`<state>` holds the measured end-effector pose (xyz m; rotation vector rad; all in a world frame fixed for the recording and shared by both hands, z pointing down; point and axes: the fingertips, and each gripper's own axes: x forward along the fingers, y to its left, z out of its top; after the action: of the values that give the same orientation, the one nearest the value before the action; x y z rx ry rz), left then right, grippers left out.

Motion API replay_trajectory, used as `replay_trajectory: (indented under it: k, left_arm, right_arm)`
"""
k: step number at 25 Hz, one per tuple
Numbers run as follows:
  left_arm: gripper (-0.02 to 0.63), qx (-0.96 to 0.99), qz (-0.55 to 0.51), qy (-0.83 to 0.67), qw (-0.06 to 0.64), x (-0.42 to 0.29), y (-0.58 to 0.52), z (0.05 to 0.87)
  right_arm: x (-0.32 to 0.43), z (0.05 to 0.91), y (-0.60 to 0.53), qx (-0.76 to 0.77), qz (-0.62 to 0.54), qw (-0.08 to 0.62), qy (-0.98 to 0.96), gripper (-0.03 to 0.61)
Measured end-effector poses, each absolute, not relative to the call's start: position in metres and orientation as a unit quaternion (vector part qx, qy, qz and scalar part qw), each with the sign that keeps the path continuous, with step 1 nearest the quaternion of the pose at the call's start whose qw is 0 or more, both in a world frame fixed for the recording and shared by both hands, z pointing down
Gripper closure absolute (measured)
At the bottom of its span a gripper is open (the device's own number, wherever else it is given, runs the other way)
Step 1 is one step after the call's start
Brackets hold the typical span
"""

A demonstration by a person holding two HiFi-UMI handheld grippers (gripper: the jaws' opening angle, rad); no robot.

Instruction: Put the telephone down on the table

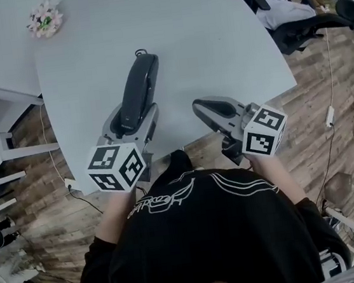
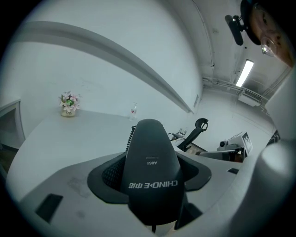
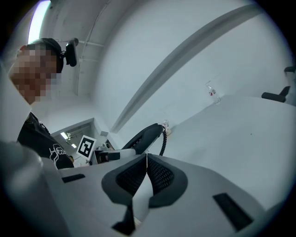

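The telephone, a black handset (image 1: 140, 88), points away from me over the pale grey table (image 1: 202, 32). My left gripper (image 1: 132, 116) is shut on its near end, the dark pads (image 2: 111, 173) pressed to both its sides. In the left gripper view the handset (image 2: 150, 171) fills the middle between the jaws. From the right gripper view the handset (image 3: 143, 136) slants upward and its coiled cord (image 3: 163, 141) hangs from the far end; whether it touches the table I cannot tell. My right gripper (image 1: 214, 108) hovers at the table's near edge, shut and empty, its pads (image 3: 157, 173) meeting.
A small pot of flowers (image 1: 45, 19) stands at the table's far left corner. A small bottle (image 2: 133, 111) stands at the far side. A black office chair (image 1: 290, 18) with cloth on it stands beyond the table's right edge, over wooden floor.
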<state>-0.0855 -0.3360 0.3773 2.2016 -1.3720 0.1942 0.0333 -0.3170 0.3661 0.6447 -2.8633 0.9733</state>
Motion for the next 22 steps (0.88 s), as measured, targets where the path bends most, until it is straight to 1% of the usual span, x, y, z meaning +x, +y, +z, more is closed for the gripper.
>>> replay_trajectory:
  k: [11,22]
  left_arm:
    - [0.327,0.803,0.099,-0.510,0.291,-0.129,-0.405,0.420]
    - [0.327,0.796,0.144,-0.499,0.311,-0.136,-0.434,0.477]
  right_arm:
    - [0.000,0.386,-0.379,0.222,0.335,0.046,-0.914,0.540]
    - [-0.008,0.420,-0.397,0.233,0.363,0.061,-0.900,0.540]
